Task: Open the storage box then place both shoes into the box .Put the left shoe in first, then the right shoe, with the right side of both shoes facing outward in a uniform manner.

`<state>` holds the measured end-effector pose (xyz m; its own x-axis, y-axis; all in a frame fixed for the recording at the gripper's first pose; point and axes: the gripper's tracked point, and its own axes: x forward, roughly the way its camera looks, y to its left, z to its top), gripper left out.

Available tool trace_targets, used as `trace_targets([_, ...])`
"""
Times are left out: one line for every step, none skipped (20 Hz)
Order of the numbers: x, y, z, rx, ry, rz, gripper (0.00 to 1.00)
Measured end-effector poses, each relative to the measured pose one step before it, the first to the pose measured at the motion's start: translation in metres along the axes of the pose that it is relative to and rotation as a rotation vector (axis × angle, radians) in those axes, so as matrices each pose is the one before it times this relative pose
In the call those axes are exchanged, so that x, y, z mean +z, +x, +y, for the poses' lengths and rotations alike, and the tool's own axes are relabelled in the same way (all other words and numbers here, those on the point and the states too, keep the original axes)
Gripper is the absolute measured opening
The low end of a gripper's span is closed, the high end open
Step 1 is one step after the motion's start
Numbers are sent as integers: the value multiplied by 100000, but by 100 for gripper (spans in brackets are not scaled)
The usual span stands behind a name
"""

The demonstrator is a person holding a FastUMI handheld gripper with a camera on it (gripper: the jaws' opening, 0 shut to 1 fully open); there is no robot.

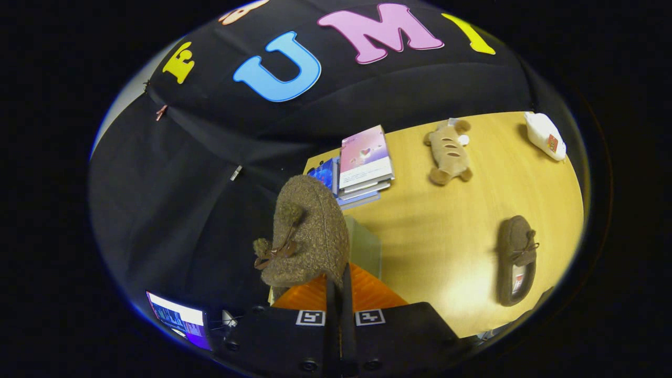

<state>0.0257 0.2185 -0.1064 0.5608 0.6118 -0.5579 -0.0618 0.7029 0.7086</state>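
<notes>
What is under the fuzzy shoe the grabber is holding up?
Under the held shoe, pinched by the gripper, sits the orange storage box with a pale clear panel. The shoe and fingers hide the box's inside.

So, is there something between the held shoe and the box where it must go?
Nothing visible. The gripper is shut on the shoe, which hangs right over the box, in front of its pale wall. The books lie beyond the box, apart from it.
</notes>
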Motion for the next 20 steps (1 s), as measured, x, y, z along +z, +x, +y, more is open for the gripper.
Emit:
trace_targets([-565, 1091, 1211, 67, -9, 1368, 6])
trace_targets([-633, 1203, 1211, -85, 113, 1486, 6])
trace_targets([-770, 979, 1078, -80, 1199, 1529, 6])
trace_targets([-798, 1161, 922, -9, 1062, 1362, 6])
trace_targets([-548, 1288, 680, -699, 558, 917, 6])
trace_targets([-516, 1337, 242, -1955, -263, 572, 6])
trace_targets([-603, 1117, 161, -2667, -389, 458, 6])
trace_targets([-688, 1166, 194, -2427, -358, 838, 6])
trace_targets([-588, 943, 261, -1601, -86, 1091, 6])
trace_targets([-610, 999, 322, -1178, 209, 1095, 6])
trace_targets([-579, 852, 102, -1284, 1015, 1587, 6])
trace_targets([-452, 838, -26, -1660, 1085, 762, 6])
trace_targets([-391, 726, 49, -1511, 1137, 489, 6])
trace_targets([-244, 631, -18, -1250, 903, 285, 6])
trace_targets([-139, 598, -57, -1093, 1102, -188, 6])
trace_targets([-278, 502, -66, -1022, 1807, 120, 6])
trace_targets([-251, 489, -84, -614, 2144, 617, 6])
trace_targets([-189, 281, 30, -215, 1511, 317, 6])
trace_targets([-160, 314, 60, 104, 670, 447, 6])
trace_targets([-86, 7, 18, 139, 468, 110, 6])
